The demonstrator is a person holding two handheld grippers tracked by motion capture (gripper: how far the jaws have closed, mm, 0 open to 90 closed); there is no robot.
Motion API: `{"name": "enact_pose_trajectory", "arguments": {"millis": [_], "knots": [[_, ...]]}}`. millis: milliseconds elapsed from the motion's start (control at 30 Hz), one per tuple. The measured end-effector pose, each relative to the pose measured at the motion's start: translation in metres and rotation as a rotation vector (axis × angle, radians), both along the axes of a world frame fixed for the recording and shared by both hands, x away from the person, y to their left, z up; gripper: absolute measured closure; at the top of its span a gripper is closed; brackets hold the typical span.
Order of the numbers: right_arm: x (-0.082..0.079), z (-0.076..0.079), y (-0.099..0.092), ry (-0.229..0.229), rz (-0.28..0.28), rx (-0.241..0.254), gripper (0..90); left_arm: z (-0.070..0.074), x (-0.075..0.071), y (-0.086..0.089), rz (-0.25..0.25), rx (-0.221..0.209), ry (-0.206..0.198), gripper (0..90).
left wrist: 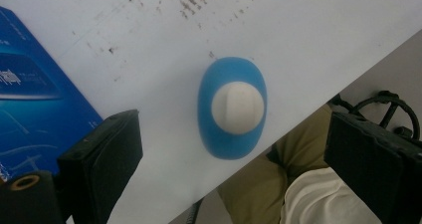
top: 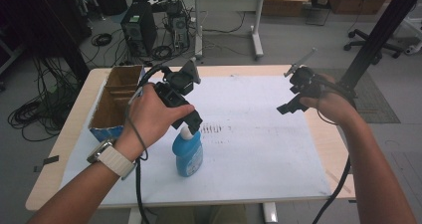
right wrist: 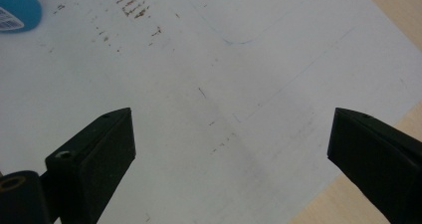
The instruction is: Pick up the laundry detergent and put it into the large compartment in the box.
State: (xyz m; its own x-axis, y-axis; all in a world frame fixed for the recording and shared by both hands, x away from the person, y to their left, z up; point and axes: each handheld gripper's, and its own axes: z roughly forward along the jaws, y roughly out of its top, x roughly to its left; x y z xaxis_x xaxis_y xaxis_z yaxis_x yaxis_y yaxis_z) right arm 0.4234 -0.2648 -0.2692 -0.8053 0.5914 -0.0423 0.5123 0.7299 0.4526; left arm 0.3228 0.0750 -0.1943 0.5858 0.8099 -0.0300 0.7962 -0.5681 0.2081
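Left gripper (left wrist: 234,169): in its own view we look straight down on the blue bottle (left wrist: 232,107); its fingers (left wrist: 102,164) are spread wide, touching nothing.
Blue bottle: from the high view we see it upright on the white sheet (top: 259,149) of the table (top: 79,104), under the left hand (top: 152,115), white cap (left wrist: 237,107) on.
Right gripper (right wrist: 231,159): we see its fingers spread over bare sheet, well apart from the bottle.
Cardboard box (top: 115,102): open, with dividers; we cannot tell its contents.

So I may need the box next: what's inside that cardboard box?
The cardboard box is open on top, showing brown inner walls and a divider. Its floor is in shadow and partly hidden by the near wall, so its contents can't be told.
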Motion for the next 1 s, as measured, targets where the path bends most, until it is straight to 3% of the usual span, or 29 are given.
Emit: {"name": "enact_pose_trajectory", "arguments": {"millis": [1000], "knots": [[-0.006, 0.002, 0.001, -0.002, 0.008, -0.004, 5.2, -0.025, 0.001, -0.002, 0.017, -0.011, 0.015, 8.6]]}}
